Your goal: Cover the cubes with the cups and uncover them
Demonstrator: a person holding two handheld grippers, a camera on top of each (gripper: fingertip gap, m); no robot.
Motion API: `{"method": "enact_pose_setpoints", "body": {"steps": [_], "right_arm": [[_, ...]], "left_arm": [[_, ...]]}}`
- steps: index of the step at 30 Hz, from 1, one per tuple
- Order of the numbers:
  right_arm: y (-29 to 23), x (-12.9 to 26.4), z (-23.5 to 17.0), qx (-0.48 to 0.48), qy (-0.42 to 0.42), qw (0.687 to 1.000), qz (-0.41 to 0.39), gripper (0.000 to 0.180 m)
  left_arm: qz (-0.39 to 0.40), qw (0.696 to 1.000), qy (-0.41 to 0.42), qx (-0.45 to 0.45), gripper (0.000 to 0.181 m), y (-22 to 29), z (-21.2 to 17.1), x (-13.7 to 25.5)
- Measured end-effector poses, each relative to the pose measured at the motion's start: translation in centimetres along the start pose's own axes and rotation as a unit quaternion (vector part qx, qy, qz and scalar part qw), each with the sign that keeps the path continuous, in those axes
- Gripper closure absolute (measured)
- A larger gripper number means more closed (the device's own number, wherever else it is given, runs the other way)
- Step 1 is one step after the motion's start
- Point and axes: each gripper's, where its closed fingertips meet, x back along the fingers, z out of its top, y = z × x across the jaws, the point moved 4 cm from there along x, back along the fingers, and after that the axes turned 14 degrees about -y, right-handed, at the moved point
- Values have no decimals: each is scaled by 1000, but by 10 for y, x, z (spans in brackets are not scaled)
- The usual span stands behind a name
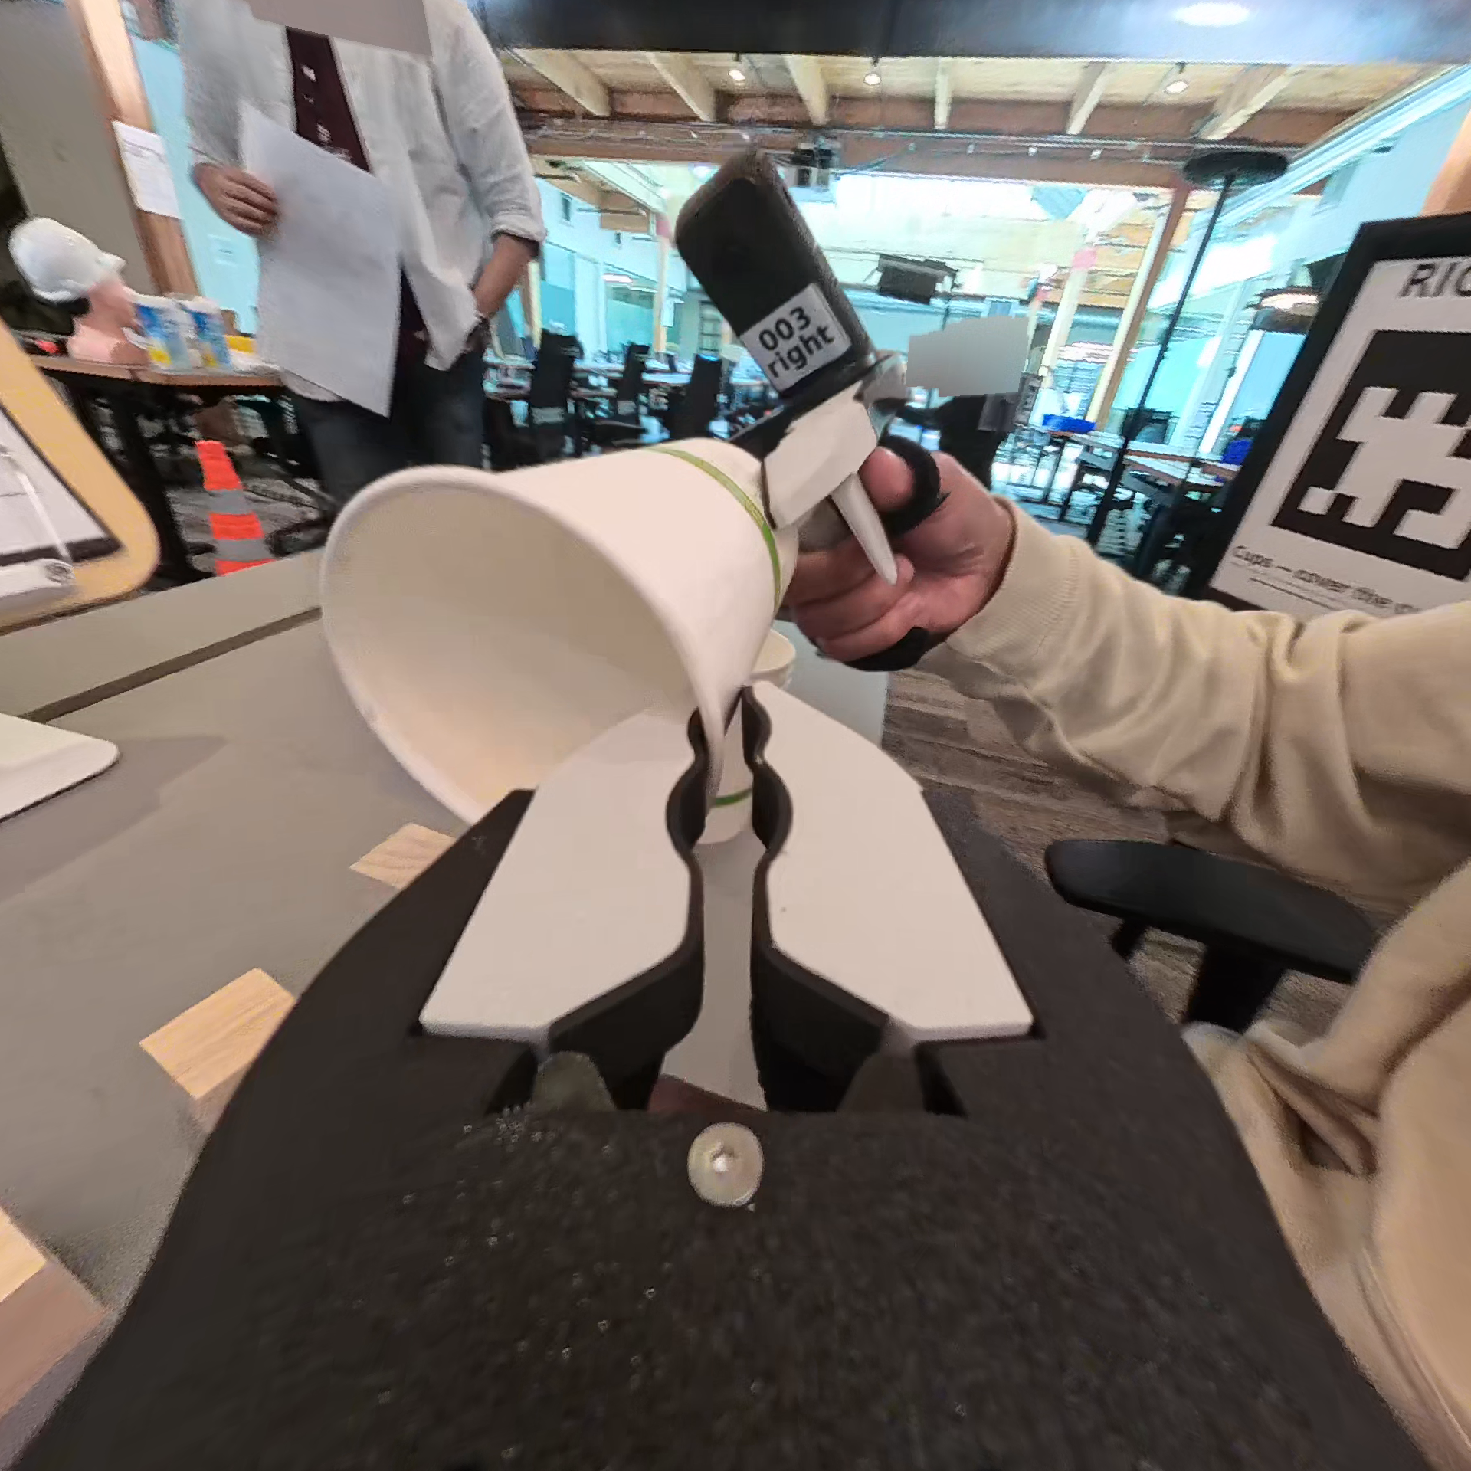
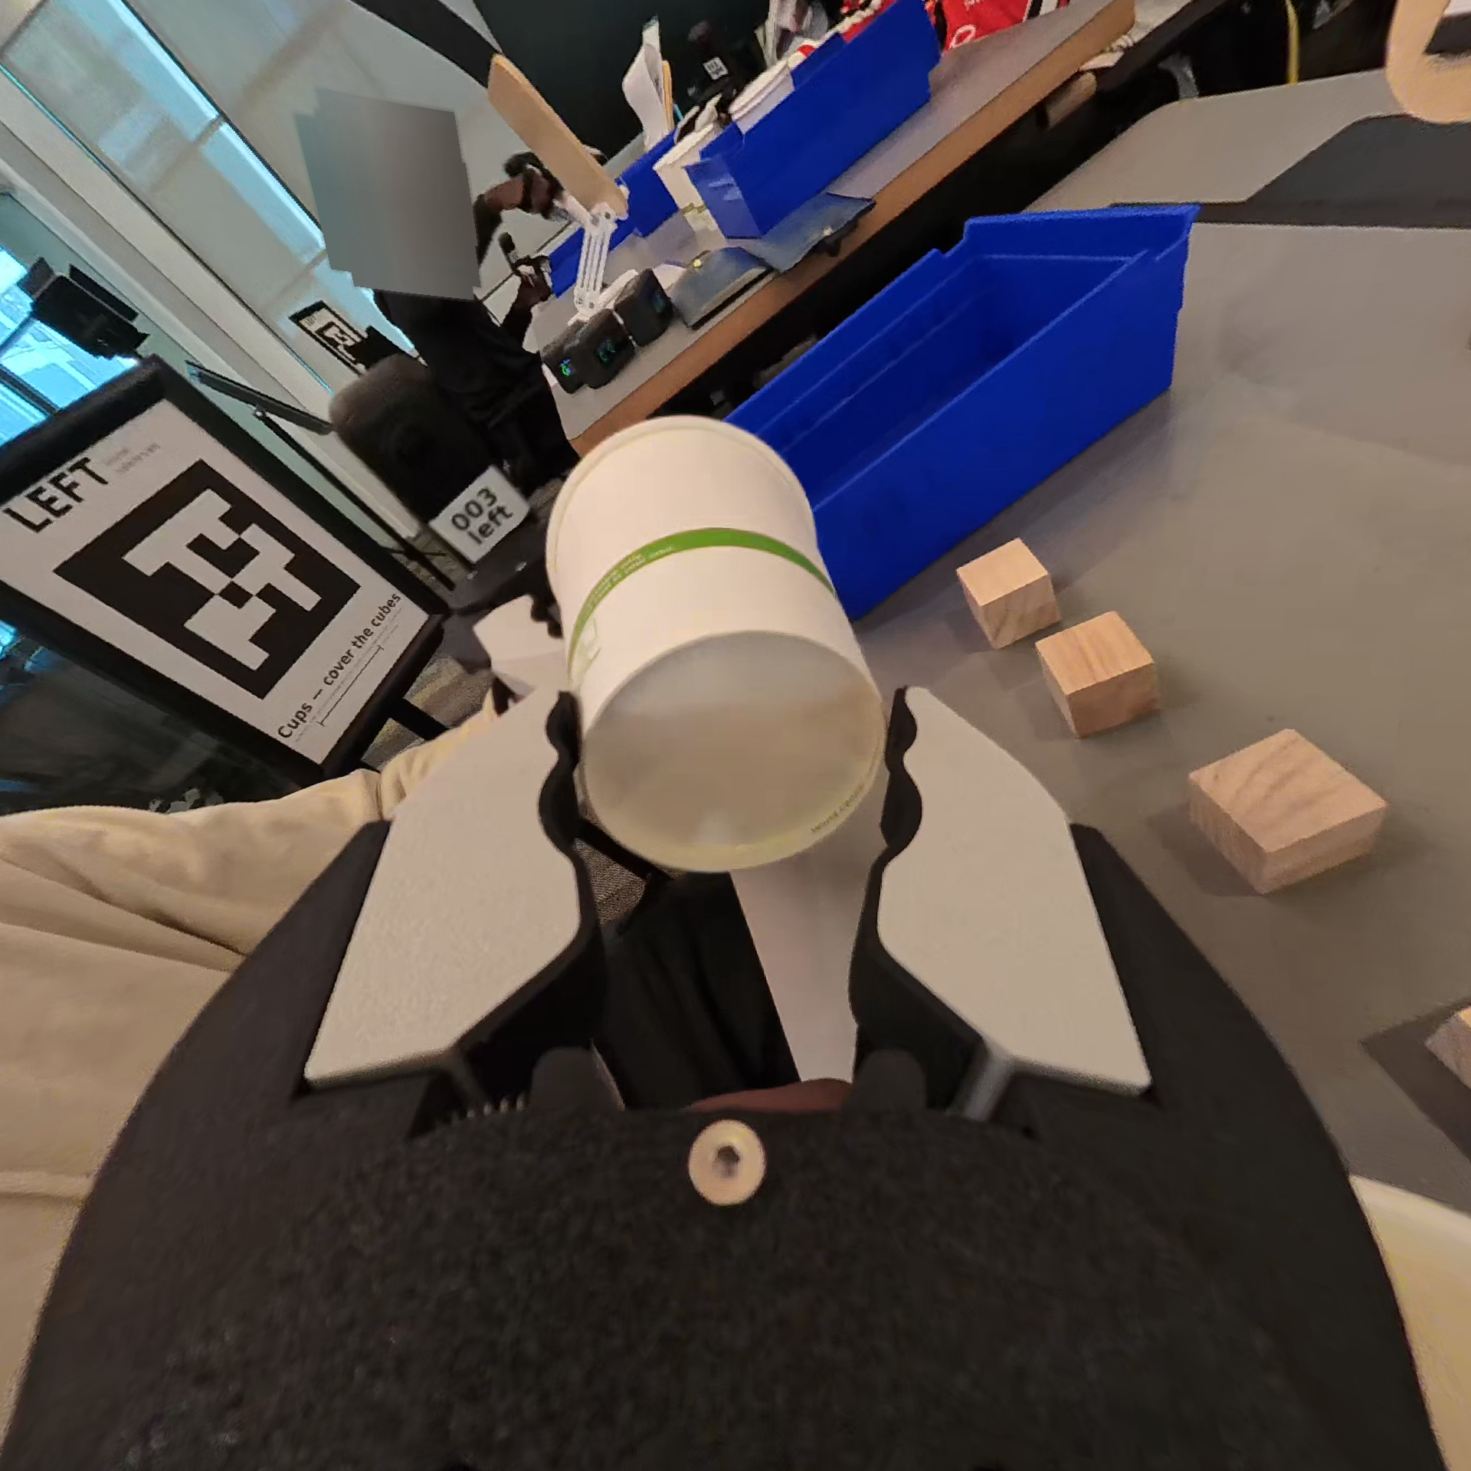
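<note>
Both grippers' fingers pinch one smooth white paper cup (image 1: 541, 621), left (image 1: 728, 764) at rim, right (image 2: 728, 764) at base.

Right tongs (image 2: 728, 764) grip white cup (image 2: 700, 637) base — three wooden cubes (image 2: 1097, 673) right, blue bin (image 2: 995, 398) behind.

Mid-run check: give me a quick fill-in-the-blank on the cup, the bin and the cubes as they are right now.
The right gripper grips the white cup, whose band is ___.
The bin on the grey table is ___.
A cup covers ___ of the wooden cubes beside the bin.
Missing words: green; blue; none.
</note>
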Motion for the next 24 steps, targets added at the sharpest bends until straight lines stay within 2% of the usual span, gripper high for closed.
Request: {"method": "enact_pose_setpoints", "body": {"steps": [2,6,11,15,18,20,24], "right_arm": [[-3,-2,-7,25,-4,1000,-1,106],[-1,10,-20,117,-26,990,-68,102],[-14,25,-29,219,-114,960,-133,93],[-28,6,-29,337,-168,903,-206,90],[-29,-15,-31,385,-205,860,-265,90],[-27,-23,-32,370,-229,865,-248,90],[-25,-33,-40,306,-268,902,-144,89]], "left_arm": [[-32,999,-21,5,176,3,-2,4],[-32,998,-55,-13,180,1,-3,14],[-69,978,-182,-74,181,8,-18,19],[-87,958,-251,-107,181,13,-20,10],[-115,948,-270,-119,180,20,-16,-1],[-130,940,-286,-132,180,25,-17,-6],[-147,930,-298,-154,180,35,-16,-13]]}}
